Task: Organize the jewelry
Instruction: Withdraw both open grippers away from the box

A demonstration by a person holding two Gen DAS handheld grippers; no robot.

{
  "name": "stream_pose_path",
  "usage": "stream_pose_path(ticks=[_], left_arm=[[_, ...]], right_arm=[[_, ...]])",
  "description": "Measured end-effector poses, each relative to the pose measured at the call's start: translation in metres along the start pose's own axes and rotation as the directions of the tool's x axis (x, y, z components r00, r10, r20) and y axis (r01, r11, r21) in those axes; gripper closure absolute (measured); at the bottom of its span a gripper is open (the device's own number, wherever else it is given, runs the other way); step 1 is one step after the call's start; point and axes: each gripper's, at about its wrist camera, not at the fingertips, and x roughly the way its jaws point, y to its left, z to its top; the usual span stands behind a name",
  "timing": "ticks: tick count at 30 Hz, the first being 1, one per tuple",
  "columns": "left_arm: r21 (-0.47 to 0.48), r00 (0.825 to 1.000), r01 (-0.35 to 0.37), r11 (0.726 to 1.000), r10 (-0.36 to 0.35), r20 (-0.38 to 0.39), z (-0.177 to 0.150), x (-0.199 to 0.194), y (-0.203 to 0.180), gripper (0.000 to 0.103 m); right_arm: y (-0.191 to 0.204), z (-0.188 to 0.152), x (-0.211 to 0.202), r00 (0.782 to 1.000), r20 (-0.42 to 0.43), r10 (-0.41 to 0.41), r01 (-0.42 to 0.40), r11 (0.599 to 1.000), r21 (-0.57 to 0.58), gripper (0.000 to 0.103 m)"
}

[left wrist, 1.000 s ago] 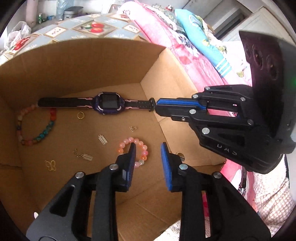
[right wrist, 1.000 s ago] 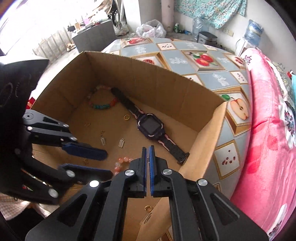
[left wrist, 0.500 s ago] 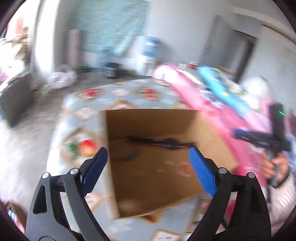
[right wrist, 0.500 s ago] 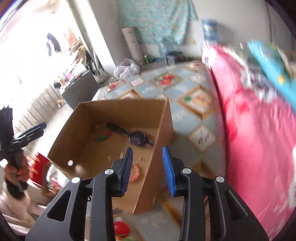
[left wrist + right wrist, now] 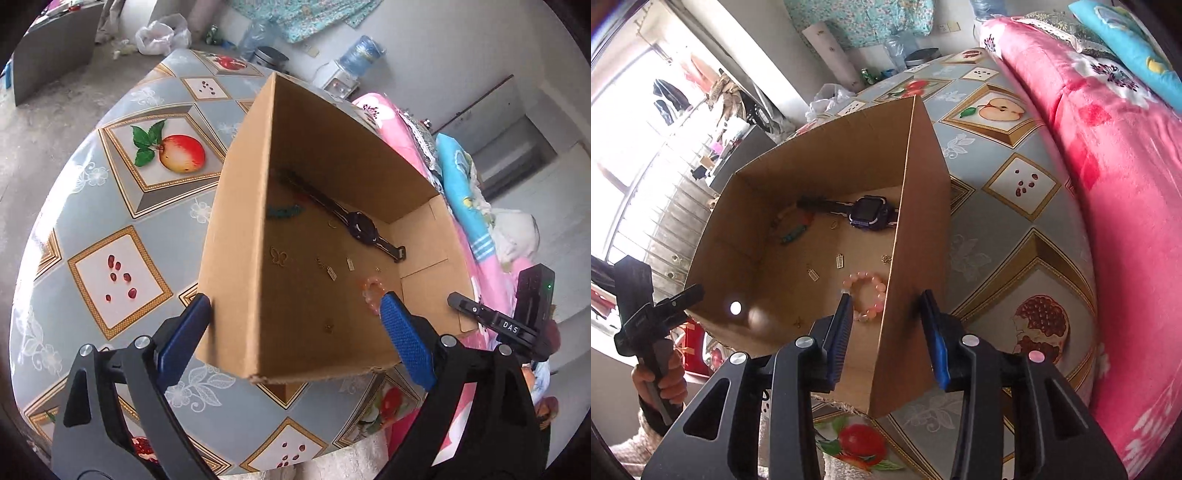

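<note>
**Both grippers drawn back from the cardboard box**

Fruit-patterned oilcloth covers the table (image 5: pixel 110 206), on which the open cardboard box (image 5: pixel 236 258) is set, with pink bedding (image 5: pixel 1126 184) beside it. A second ago both tools were seen low inside the box, the right one shut just beside the watch strap; now both are held outside and above its near corners.

The left gripper (image 5: pixel 295 332) is spread wide, nothing gripped, one blue pad (image 5: pixel 184 332) outside the box wall and the other over the interior. The right gripper (image 5: pixel 888 332) is partly apart and opening, straddling the box's near edge without pressing on it (a gap shows on both sides).

The smartwatch (image 5: pixel 360 227) lies flat on the box floor near the far wall, unmoved, its strap stretched along that wall, face up. A pink bead bracelet (image 5: pixel 866 297) lies nearer the front, a multicoloured bracelet (image 5: pixel 792 230) in the far corner, small gold charms (image 5: pixel 328 269) scattered between.
</note>
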Motion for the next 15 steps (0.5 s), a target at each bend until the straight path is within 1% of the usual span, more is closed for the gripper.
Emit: stream_pose_path(ticks=[3,5,8,15], left_arm=[[0.001,1.0,0.0,1.0,0.0,-0.01,-0.006,-0.004,-0.006,0.014],[0.001,1.0,0.008,1.0,-0.008,-0.019,-0.011,-0.001,-0.007,0.014],[-0.015,0.999,0.028,1.0,-0.028,-0.022,-0.021,-0.006,-0.003,0.014],[-0.022,0.998,0.053,0.998,-0.053,-0.024,-0.049,-0.021,0.0,0.014]], right_arm=[[-0.001,-0.003,-0.002,1.0,0.001,-0.013,0.013,1.0,0.002,0.065],[-0.003,-0.006,-0.005,1.0,-0.001,-0.006,0.006,1.0,0.012,0.065],[-0.001,-0.016,-0.01,1.0,0.002,-0.001,0.001,1.0,0.015,0.065],[0.0,-0.04,-0.026,1.0,0.015,0.002,-0.002,1.0,0.021,0.065]])
